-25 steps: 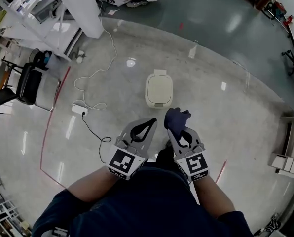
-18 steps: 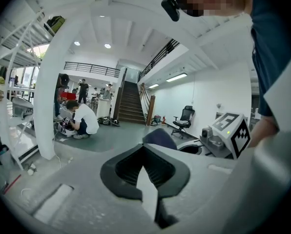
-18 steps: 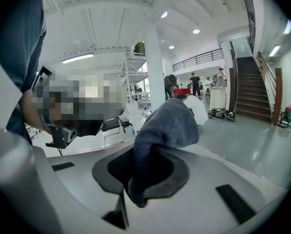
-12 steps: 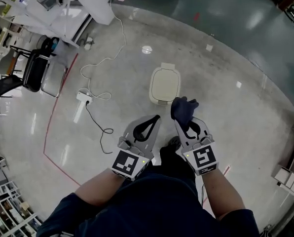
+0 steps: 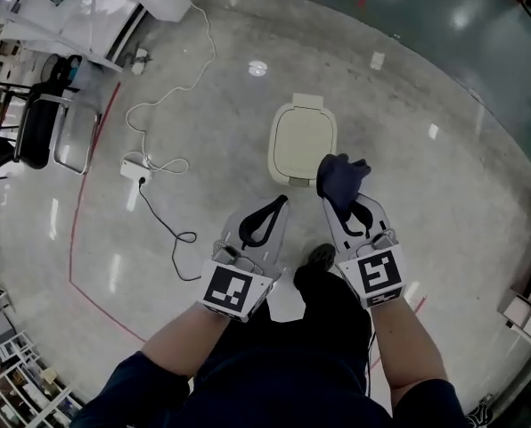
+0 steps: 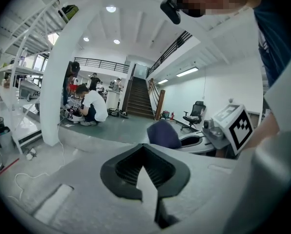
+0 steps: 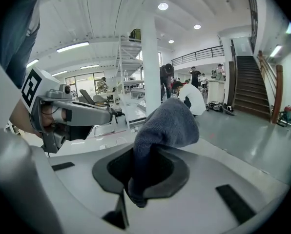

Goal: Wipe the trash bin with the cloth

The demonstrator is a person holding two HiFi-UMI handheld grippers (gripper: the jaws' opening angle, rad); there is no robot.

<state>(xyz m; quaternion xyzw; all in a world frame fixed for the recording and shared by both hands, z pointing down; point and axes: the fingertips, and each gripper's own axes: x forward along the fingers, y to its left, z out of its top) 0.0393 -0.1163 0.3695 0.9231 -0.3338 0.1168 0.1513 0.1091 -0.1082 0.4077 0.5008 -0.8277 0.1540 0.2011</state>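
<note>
**Head view.** A cream trash bin (image 5: 302, 141) with its lid down is seen standing on a polished concrete floor (image 5: 426, 239), just ahead of the person's feet. A dark blue cloth (image 5: 341, 175) is bunched at the tip of the right gripper (image 5: 340, 196) and, in the picture, overlaps the bin's near right corner. The left gripper (image 5: 279, 203) is held beside it, carrying nothing. A white power strip (image 5: 132, 169) with trailing cables lies on the floor to the left.

**Left gripper view.** The fingers (image 6: 135, 179) are seen clenched together with nothing between them. The cloth (image 6: 163, 133) shows beyond them, in the air.

**Right gripper view.** The cloth (image 7: 166, 123) is grasped between the fingers (image 7: 184, 179), its free end flopping over their tips. The bin is not shown here.

**Progress.** The cloth is judged to be in hand and carried to the bin, but no contact with the bin is shown. All of the wiping appears to be left.

**Writing.** No brand or label can be read on the bin or cloth. Only the black-and-white square markers on the 2 gripper cubes are seen.
</note>
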